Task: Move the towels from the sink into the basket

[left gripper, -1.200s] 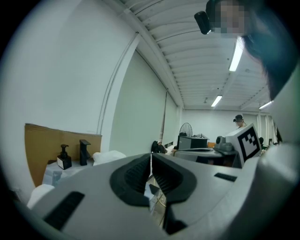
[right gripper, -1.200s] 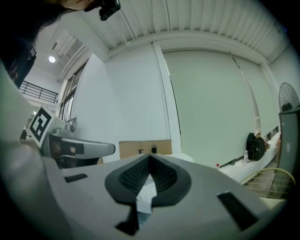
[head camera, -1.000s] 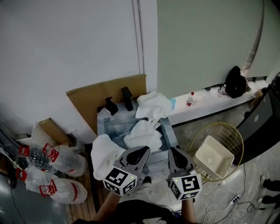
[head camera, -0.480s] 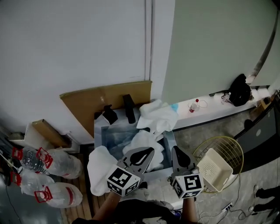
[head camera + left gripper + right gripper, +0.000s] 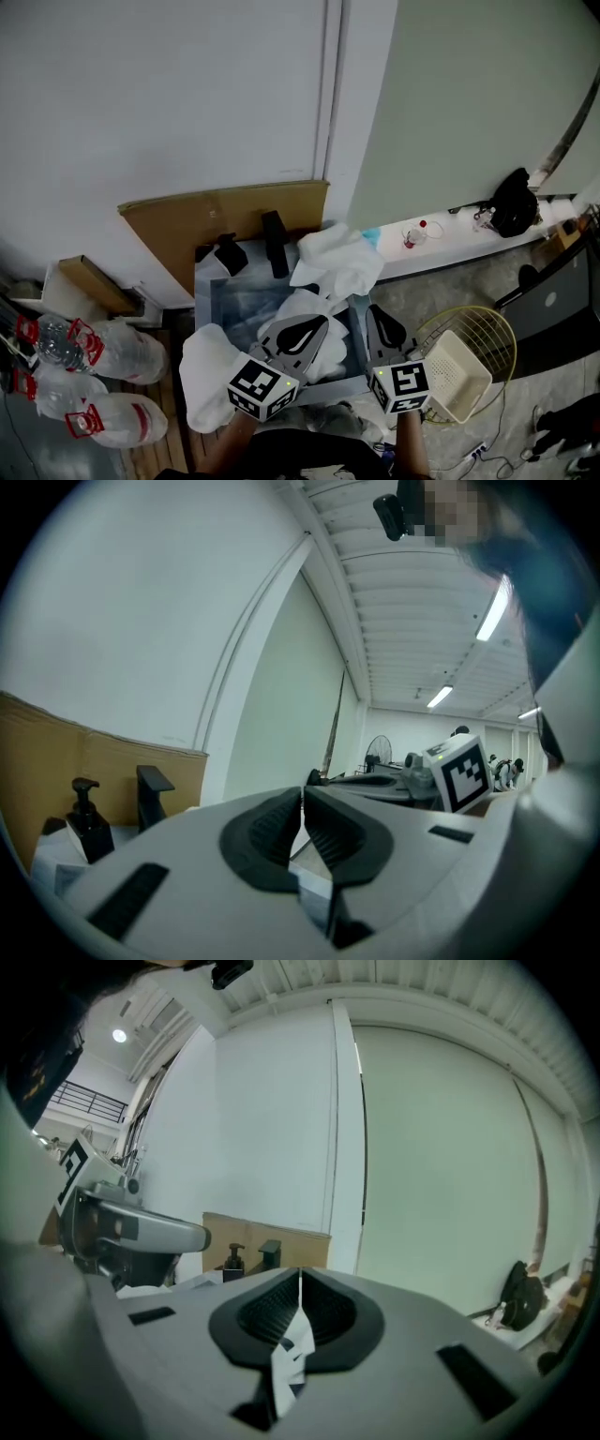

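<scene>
Three white towels are at the steel sink (image 5: 217,300): one draped over its front left rim (image 5: 202,370), one heaped inside (image 5: 314,307), one over the back right corner (image 5: 337,253). The white plastic basket (image 5: 459,373) sits on the floor to the right, on a gold wire stand. My left gripper (image 5: 314,324) is shut and empty, held level over the sink's front edge near the middle towel. My right gripper (image 5: 378,315) is also shut and empty, beside the sink's right rim. In the gripper views both pairs of pads (image 5: 272,832) (image 5: 323,1312) meet with nothing between them.
A black faucet (image 5: 274,239) and soap dispenser (image 5: 230,251) stand at the sink's back, before a cardboard sheet (image 5: 225,208). Large water bottles (image 5: 94,352) lie at left. A white ledge (image 5: 441,230) with a small bottle (image 5: 410,234) and a black bag (image 5: 516,199) runs at right.
Both grippers have moved forward to the sink's front edge, still shut. The sink and basket now sit closer to them in the head view.
</scene>
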The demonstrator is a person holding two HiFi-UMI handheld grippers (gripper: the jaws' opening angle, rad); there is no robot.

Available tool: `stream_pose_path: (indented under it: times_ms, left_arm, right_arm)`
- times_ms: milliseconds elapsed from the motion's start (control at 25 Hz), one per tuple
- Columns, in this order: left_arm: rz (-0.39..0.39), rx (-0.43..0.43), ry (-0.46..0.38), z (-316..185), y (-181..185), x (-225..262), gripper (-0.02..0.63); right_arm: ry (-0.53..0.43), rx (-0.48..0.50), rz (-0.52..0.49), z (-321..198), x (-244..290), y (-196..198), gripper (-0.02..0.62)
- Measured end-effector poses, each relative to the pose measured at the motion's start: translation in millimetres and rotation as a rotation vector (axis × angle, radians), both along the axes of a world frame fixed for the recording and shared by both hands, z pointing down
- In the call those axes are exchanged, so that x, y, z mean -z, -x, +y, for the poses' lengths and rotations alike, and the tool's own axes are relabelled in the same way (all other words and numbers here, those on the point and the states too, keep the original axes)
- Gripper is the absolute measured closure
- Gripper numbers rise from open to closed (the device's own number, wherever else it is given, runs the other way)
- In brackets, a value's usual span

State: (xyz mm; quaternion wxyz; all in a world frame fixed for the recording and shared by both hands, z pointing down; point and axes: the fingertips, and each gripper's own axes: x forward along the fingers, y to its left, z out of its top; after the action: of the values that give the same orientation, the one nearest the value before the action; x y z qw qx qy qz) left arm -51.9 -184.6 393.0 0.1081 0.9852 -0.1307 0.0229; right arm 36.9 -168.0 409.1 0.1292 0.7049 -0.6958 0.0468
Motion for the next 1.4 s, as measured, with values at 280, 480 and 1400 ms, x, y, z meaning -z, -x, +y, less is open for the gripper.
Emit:
stream_pose_path:
  times_ms: [280,480,1400]
  left_arm:
    - [-0.020,0.089,0.012,-19,-5,-4,0.592]
    - [-0.036,0.191,0.025,-27,-9,-6,0.592]
    - [-0.103,0.478,-0.009,-20,14,3,0.592]
  right_arm:
    - [0.083,0.124,0.084,-52,-24,-32,0.586]
    - [0.188,0.229,0.145,-92,-62,-58,0.426]
    - [0.305,0.243,0.353,-169,-118,-92,0.498]
